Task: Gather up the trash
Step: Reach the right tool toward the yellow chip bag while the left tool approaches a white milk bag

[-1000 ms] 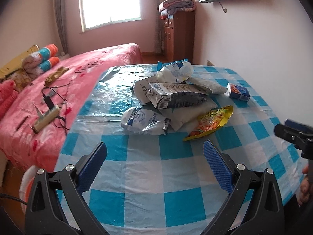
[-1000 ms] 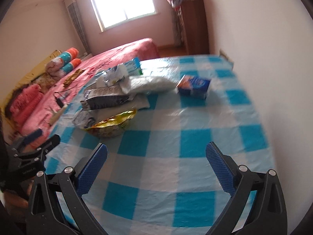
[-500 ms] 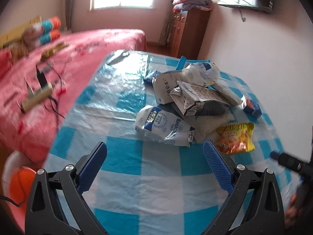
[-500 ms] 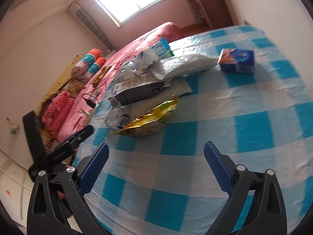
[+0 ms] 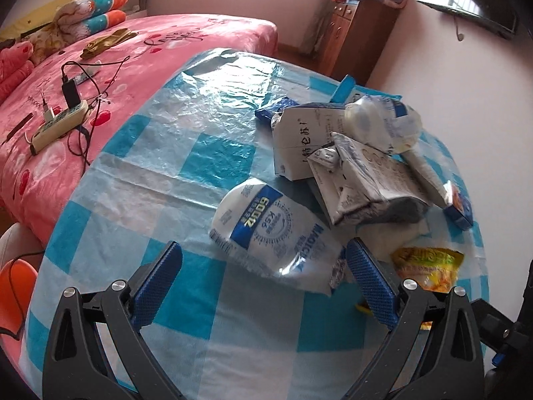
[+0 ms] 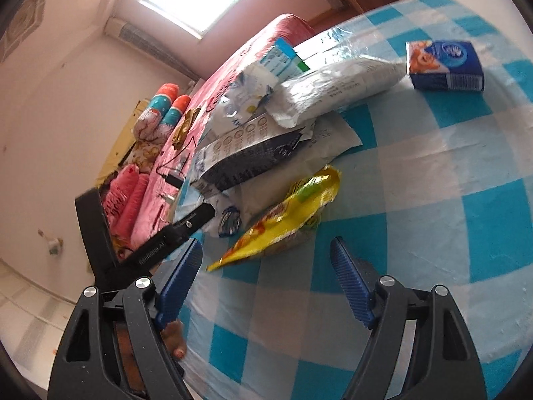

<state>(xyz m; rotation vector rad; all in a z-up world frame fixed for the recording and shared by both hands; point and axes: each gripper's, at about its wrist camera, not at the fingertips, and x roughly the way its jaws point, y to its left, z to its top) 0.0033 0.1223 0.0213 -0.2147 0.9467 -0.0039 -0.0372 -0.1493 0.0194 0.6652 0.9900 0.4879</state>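
Two grippers out over the checked tablecloth [image 5: 206, 333], both aimed down at the heap of wrappers [image 5: 349, 166], nothing lifted yet. Step in hand, as I read it: the approach to a first pick.

Left gripper [image 5: 263, 280]: jaws spread wide, nothing pinched. The white-and-blue pouch [image 5: 269, 233] lies flat on the cloth at the near edge of the heap, its lower end reaching into the gap between my pads, closer to the right-hand one. Whether that pad already touches the pouch I cannot tell.

Right gripper [image 6: 266, 286]: jaws closing, nothing between them but cloth. The yellow snack bag [image 6: 283, 220] lies at the heap's near right corner, just ahead of this gripper, its pointed end nearest the left pad. The left gripper's black arm shows just beyond that same pad, so the two tools are working close together.

Elsewhere in the heap: a white carton with printed characters [image 5: 306, 140] behind the pouch, a grey-and-white bag [image 6: 253, 156] on top toward the middle, a long white packet [image 6: 336, 93] behind it. A small blue box [image 6: 446, 66] stands apart on the heap's far right.

Next move, my judgement: the left needs a little more reach so the pouch sits squarely between the pads, then a squeeze; it looks like crinkly film that could slip, so I should take it on the body, not the sealed edge. The right must move forward over the snack bag before closing further, or it will shut on nothing.
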